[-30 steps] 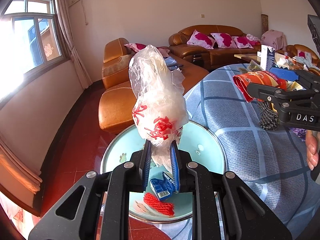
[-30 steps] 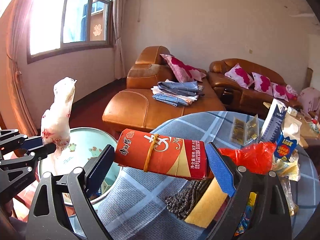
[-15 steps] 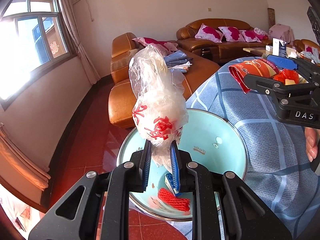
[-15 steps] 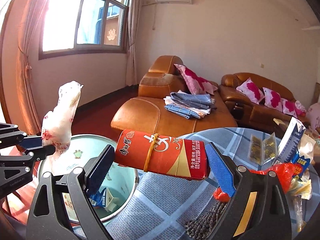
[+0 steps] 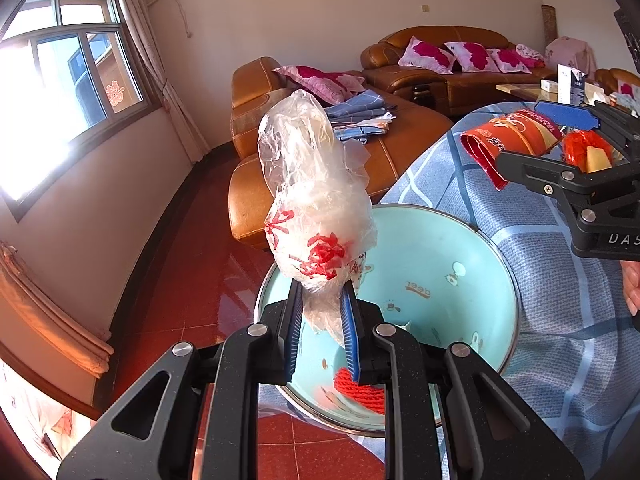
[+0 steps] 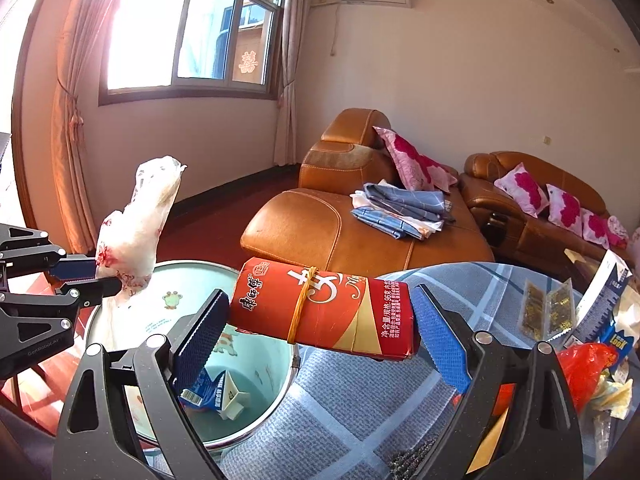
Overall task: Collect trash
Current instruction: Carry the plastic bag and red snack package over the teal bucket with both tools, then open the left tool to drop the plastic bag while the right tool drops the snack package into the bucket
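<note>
Left wrist view: left claw (image 5: 322, 320) clamps a plastic bag (image 5: 316, 216) over the basin (image 5: 492, 248), right claw (image 6: 320, 320) grips a red packet (image 6: 324, 312) near its rim, so an early release risks dropping it on the worktop (image 6: 360, 408), and the light bag may cling.

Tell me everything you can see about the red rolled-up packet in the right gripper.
The red packet is a glossy wrapper, looking like plastic, rolled into a flattened tube, red with gold and white Chinese print. A yellow rubber band circles it near the middle. It lies roughly level, clamped end to end between the right gripper fingers, in the air over the blue checked tablecloth beside the teal basin.
</note>
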The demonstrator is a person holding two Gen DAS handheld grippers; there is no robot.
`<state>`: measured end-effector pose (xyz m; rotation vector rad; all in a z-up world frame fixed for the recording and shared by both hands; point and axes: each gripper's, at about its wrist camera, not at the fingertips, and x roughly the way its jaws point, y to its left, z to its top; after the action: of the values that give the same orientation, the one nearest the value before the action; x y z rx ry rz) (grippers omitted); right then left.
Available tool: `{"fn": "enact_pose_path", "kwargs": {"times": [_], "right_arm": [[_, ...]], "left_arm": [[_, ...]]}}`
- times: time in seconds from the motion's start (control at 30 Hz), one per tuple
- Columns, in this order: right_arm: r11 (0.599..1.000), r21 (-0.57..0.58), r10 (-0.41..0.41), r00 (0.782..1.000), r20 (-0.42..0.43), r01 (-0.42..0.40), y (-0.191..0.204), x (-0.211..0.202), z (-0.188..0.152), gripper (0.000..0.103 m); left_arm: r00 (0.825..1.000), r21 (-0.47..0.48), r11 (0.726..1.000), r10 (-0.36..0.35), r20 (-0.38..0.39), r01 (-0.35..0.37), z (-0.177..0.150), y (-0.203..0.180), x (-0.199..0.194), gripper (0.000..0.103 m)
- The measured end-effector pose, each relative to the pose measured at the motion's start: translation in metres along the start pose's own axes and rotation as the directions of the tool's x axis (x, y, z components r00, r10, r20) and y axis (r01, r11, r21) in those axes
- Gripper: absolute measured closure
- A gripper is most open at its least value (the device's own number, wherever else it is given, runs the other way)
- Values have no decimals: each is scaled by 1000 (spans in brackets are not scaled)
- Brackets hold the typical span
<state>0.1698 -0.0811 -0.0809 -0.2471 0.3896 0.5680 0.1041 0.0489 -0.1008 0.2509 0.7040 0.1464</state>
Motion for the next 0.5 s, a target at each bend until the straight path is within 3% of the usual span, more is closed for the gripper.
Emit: {"fn": "enact_pose_path", "kwargs": {"times": [0.5], "right_arm": [[992,-100,68,997,-30,-71,21,4,-2,13]], "left_arm": [[1000,30,1000,8,-18,-7,1,-5,7,82]]}}
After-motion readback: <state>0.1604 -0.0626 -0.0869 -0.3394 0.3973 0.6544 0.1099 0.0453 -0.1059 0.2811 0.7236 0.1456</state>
